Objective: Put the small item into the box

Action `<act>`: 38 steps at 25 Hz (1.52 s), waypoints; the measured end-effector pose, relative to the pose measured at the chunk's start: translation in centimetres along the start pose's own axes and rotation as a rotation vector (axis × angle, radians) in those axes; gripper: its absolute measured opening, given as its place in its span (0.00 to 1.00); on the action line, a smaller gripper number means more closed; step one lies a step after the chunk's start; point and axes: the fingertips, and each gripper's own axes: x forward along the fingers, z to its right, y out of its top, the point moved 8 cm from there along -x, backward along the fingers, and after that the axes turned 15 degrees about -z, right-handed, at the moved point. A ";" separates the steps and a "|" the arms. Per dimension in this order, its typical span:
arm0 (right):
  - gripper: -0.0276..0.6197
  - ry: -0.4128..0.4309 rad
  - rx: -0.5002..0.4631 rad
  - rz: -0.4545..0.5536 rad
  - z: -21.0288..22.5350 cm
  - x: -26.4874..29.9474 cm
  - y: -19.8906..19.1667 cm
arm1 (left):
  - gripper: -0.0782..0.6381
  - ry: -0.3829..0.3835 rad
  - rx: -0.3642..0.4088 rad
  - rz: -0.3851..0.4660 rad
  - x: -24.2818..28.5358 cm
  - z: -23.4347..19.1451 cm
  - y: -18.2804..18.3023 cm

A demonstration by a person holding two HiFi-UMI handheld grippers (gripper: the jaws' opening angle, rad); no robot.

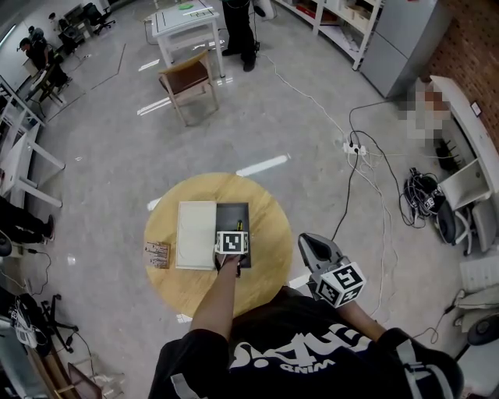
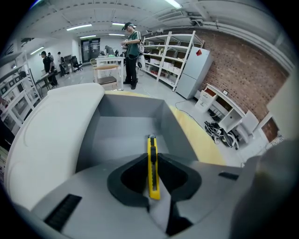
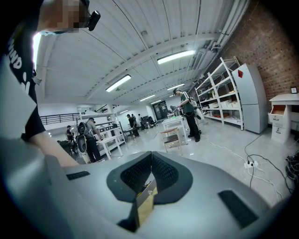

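A yellow utility knife is pinched in my left gripper, whose jaws are shut on it. The blade end sticks out over the inside of the open dark grey box. In the head view the left gripper hovers over the near part of the box on the round wooden table, and the knife pokes out ahead of it. The box's white lid lies flat just left of the box. My right gripper is held off the table's right edge, jaws shut and empty.
A small brown item lies near the table's left edge. A wooden chair and a white table stand farther back. Cables and a power strip trail on the floor to the right. People stand near the far shelves.
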 end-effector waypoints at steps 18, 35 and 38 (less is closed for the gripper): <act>0.05 0.000 0.005 0.007 0.2 -0.5 -0.2 | 0.27 0.023 -0.003 0.102 -1.7 0.8 0.7; 0.05 0.038 -0.019 0.030 -0.7 -0.3 0.1 | 0.12 -0.021 0.094 0.548 -18.7 3.5 1.3; 0.05 0.046 -0.027 0.036 -0.6 -0.3 0.3 | 0.12 -0.041 0.095 0.613 -21.4 4.6 0.0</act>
